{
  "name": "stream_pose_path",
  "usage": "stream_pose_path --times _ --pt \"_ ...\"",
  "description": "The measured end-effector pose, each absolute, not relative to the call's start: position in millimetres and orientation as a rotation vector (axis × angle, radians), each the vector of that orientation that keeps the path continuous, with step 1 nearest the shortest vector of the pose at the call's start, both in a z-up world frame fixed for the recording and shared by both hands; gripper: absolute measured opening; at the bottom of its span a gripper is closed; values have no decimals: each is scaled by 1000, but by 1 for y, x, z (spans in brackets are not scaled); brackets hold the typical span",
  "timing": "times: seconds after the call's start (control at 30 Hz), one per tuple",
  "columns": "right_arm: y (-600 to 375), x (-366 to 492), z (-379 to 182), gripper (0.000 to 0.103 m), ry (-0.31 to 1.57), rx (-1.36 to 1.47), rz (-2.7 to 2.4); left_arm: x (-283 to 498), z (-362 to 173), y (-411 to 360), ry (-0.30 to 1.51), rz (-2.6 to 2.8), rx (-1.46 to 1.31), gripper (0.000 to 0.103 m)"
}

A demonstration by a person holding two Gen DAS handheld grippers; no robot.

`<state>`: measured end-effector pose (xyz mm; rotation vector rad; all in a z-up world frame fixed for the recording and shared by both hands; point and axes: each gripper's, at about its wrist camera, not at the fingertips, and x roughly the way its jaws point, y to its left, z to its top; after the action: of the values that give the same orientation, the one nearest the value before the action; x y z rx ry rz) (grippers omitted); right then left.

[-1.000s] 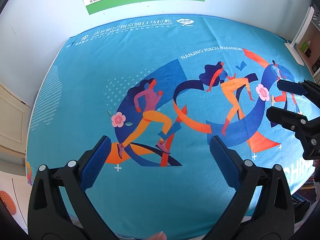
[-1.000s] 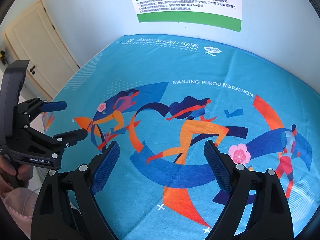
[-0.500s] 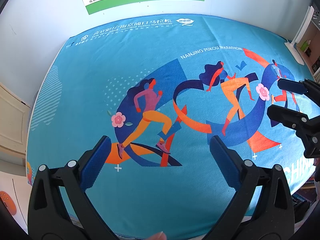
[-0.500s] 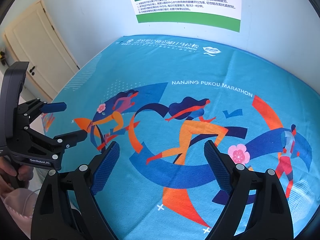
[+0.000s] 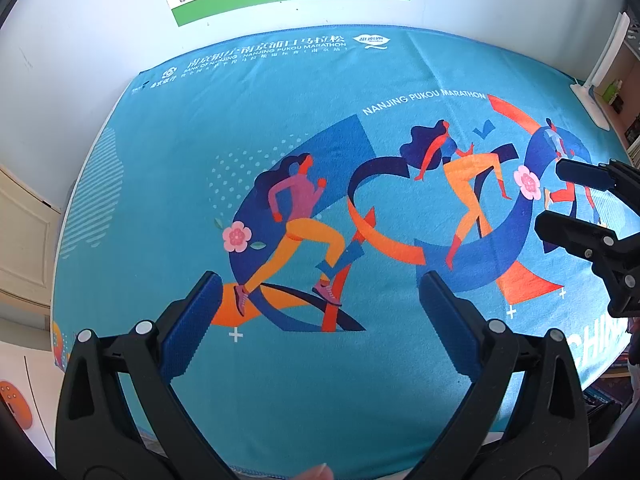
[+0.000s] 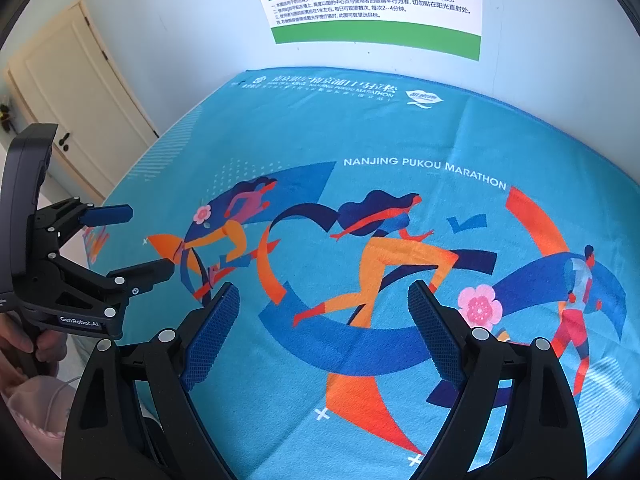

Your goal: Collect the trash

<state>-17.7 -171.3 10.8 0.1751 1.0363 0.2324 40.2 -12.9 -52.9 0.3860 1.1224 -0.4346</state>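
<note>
No trash shows in either view. A table is covered by a blue marathon-print cloth (image 5: 280,120), which also fills the right wrist view (image 6: 400,136). My left gripper (image 5: 318,286) is open and empty above the cloth's near left part; it also shows in the right wrist view (image 6: 140,240) at the left edge. My right gripper (image 6: 324,296) is open and empty above the cloth's near middle; it also shows in the left wrist view (image 5: 556,196) at the right edge.
A white wall with a green-bordered poster (image 6: 372,8) stands behind the table. A cream door (image 6: 80,100) is at the left. A white stand (image 5: 596,92) and shelves sit at the far right. An orange object (image 5: 16,408) lies low at the left.
</note>
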Motion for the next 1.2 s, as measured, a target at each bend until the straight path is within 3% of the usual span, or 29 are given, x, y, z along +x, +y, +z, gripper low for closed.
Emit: stream_pose_path --times 1.2 --pt "-170 -18 6 86 1042 190 232 40 -58 -21 1115 -426 439 94"
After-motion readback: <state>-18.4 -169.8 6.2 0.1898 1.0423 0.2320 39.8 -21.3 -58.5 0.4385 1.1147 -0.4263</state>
